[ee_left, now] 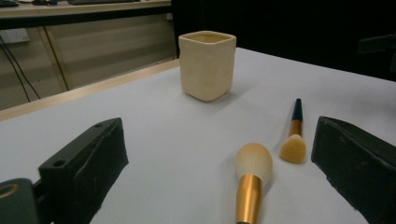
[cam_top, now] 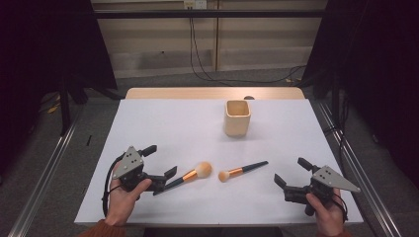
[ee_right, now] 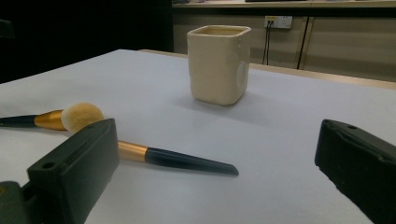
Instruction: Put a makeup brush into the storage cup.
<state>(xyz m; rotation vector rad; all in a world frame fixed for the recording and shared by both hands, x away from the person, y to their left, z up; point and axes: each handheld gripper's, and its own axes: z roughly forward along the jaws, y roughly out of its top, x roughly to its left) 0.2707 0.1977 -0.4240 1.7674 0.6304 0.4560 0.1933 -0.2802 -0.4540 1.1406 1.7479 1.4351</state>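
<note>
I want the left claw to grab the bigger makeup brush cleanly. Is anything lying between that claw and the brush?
Nothing visible does. The left claw is open with the large brush's handle already running toward its jaws over bare table. The smaller brush lies off to the side, and the cream cup stands farther back.

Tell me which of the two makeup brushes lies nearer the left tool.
The larger brush, the left one in the high view: its dark handle reaches the left tool. The smaller brush lies farther right.
</note>
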